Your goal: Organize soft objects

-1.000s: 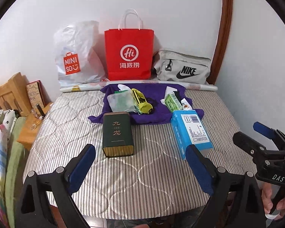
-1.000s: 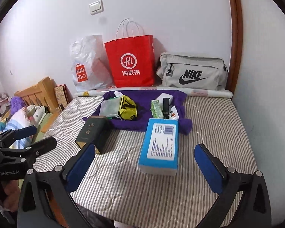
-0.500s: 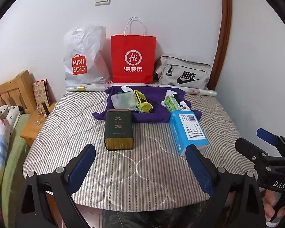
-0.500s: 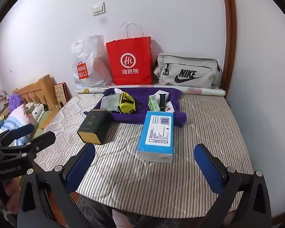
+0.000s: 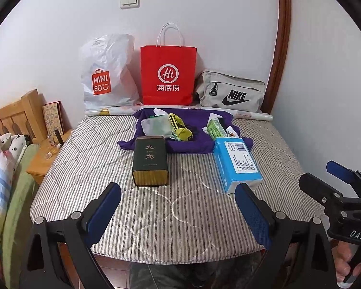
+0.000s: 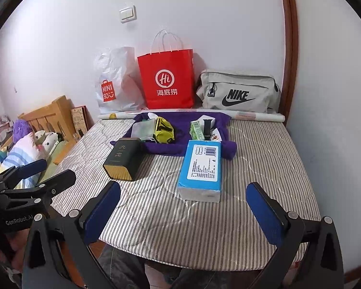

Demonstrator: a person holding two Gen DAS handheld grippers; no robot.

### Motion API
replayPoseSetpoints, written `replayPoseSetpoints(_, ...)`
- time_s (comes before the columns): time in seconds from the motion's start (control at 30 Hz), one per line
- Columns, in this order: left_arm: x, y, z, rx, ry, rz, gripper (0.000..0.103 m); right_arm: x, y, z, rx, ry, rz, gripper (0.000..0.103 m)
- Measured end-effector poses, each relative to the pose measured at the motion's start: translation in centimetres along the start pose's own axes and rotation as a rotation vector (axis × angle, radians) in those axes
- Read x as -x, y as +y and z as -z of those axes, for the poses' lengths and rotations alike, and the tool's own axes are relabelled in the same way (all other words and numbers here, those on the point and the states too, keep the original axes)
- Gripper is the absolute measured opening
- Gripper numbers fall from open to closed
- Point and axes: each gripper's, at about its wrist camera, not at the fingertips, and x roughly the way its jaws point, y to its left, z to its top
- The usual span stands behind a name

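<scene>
Hovering at the frame's bottom, the left gripper (image 5: 178,213) and right gripper (image 6: 184,213) gape wide, holding nothing, seemingly clear of the goods. At centre, the blue tissue pack (image 6: 201,169) and green tin (image 5: 150,160) lie before a purple cloth (image 5: 195,145) heaped with pouches. Striped mattress (image 5: 180,214); bags line the white wall.
</scene>
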Motion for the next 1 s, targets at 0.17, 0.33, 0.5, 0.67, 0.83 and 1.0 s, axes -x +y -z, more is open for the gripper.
replayPoseSetpoints(0.17,0.4,0.2,0.1,0.007,-0.003,0.001,0.096,0.4,0.2,0.1,0.004,-0.006,0.0,0.103)
replayPoseSetpoints(0.33,0.6,0.2,0.1,0.004,-0.005,0.005,0.096,0.7,0.4,0.1,0.005,-0.011,-0.009,0.103)
replayPoseSetpoints(0.5,0.8,0.3,0.2,0.009,-0.004,0.007,0.096,1.0,0.6,0.1,0.009,-0.014,-0.011,0.102)
replayPoseSetpoints(0.67,0.9,0.3,0.2,0.007,-0.007,0.006,0.096,1.1,0.7,0.1,0.011,-0.014,-0.013,0.103)
replayPoseSetpoints(0.83,1.1,0.3,0.2,0.008,-0.01,0.006,0.096,1.4,0.7,0.2,0.012,-0.018,-0.019,0.102)
replayPoseSetpoints(1.0,1.1,0.3,0.2,0.008,-0.01,0.006,0.096,1.4,0.8,0.2,0.013,-0.018,-0.02,0.103)
